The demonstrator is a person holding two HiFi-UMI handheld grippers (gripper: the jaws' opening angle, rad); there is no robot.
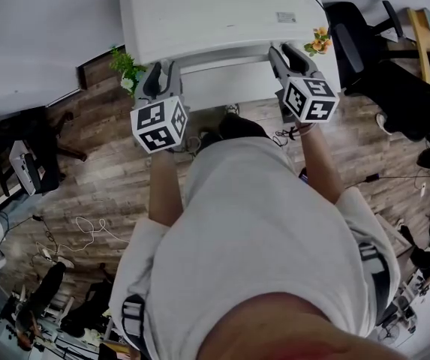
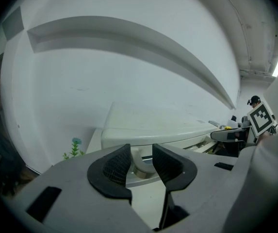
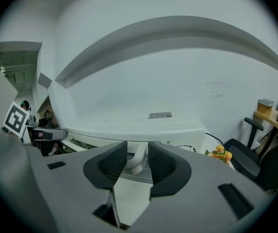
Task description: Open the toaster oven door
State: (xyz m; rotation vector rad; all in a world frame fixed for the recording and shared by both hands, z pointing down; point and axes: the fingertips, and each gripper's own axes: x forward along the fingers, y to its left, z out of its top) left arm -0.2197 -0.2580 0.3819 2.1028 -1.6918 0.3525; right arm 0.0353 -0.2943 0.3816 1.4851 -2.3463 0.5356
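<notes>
Head view looks down; both gripper views closely face the toaster oven [image 1: 215,17].

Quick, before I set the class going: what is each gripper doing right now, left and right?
Left gripper: closed on the toaster oven door handle, near its left end.
Right gripper: closed on the same handle, near its right end.

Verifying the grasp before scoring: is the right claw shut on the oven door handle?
Shut on it: the right claw has both pads against the white handle.
</notes>
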